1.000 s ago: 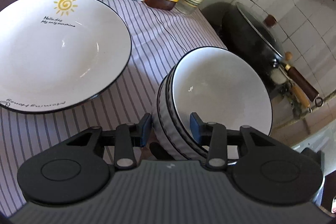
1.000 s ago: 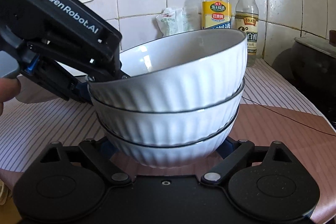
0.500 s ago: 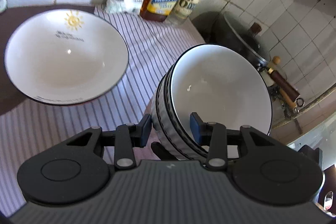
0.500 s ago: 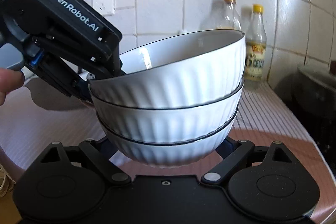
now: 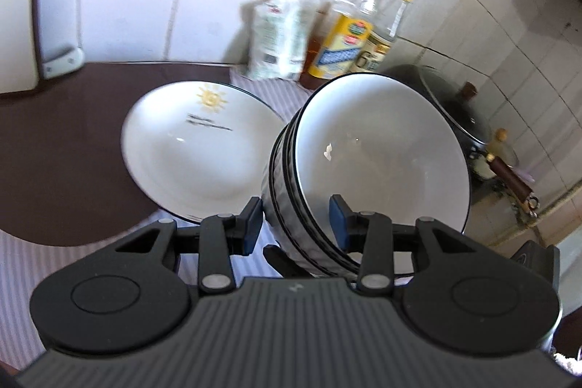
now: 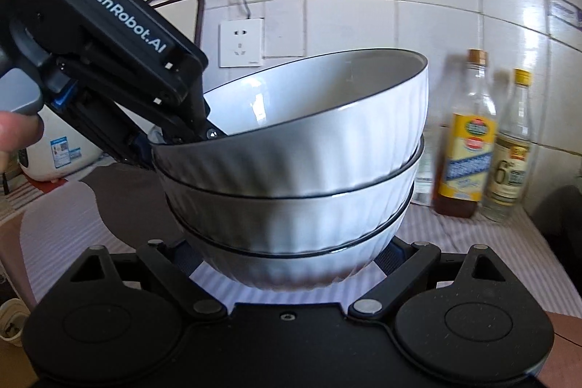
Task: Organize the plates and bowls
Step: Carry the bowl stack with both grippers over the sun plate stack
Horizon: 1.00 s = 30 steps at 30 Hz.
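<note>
A: What is staying out of sight here?
B: In the right wrist view, the stack of bowls (image 6: 302, 191) is covering the right gripper (image 6: 291, 260) fingertips, so their contact is not showing

A: Anything else?
B: A hand (image 6: 14, 137) is getting cut off at the left edge, and the bottles (image 5: 363, 35) are blurring in the left wrist view, leaving their labels unreadable

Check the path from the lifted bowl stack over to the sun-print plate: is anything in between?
Nothing visible. The bowl stack, clamped at its rim by the left gripper and gripped at its base by the right gripper, hangs just beside the sun-print plate, whose inside is bare. The bottles stand behind both, by the wall.
</note>
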Motion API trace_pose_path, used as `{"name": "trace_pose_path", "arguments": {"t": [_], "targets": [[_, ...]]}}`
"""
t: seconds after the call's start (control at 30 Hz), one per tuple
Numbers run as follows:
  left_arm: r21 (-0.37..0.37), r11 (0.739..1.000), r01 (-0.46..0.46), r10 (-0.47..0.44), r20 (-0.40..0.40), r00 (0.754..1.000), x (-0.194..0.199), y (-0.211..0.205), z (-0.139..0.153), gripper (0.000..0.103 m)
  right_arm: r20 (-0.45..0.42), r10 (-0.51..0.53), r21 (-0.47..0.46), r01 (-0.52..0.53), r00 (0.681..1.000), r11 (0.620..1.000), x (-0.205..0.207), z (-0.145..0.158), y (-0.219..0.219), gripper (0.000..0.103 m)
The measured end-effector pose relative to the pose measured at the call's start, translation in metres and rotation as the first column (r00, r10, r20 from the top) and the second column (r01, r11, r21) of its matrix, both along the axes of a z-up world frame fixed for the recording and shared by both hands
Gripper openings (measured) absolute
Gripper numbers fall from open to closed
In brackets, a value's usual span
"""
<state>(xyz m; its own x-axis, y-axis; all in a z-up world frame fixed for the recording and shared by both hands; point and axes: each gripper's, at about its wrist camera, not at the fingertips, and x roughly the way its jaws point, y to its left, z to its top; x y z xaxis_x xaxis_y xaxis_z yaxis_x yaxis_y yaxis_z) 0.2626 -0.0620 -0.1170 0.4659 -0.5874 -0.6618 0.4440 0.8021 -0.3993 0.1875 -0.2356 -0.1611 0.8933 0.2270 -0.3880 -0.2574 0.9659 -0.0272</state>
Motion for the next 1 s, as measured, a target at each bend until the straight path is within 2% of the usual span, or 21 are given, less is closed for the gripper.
{"name": "trace_pose_path", "arguments": {"t": [0.23, 0.27, 0.47, 0.73, 1.0], "targets": [[0.026, 0.999, -0.037, 0.037, -0.007, 0.999, 0.019, 0.023, -0.003, 0.037, -0.024, 0.03, 0.01, -0.029, 0.999, 1.0, 0.025, -0.007, 0.024, 0.096], [0.033, 0.999, -0.04, 0.04, 0.003, 0.999, 0.021, 0.024, -0.003, 0.037, -0.027, 0.03, 0.017, -0.029, 0.999, 0.999, 0.018, -0.006, 0.031, 0.096], [0.041, 0.999, -0.024, 0.024, 0.012, 1.0, 0.041, 0.03, -0.005, 0.037, -0.031, 0.031, 0.015, -0.031, 0.999, 0.999, 0.042, -0.01, 0.036, 0.096], [0.053, 0.998, -0.018, 0.018, -0.003, 1.0, 0.07, 0.026, -0.026, 0.038, -0.105, 0.034, 0.005, -0.034, 0.994, 0.999, 0.076, -0.023, 0.041, 0.095], [0.041, 0.999, -0.031, 0.033, -0.06, 0.998, 0.093, 0.023, -0.047, 0.038, -0.192, 0.015, 0.006, -0.014, 0.981, 1.0, 0.096, -0.036, 0.041, 0.095]]}}
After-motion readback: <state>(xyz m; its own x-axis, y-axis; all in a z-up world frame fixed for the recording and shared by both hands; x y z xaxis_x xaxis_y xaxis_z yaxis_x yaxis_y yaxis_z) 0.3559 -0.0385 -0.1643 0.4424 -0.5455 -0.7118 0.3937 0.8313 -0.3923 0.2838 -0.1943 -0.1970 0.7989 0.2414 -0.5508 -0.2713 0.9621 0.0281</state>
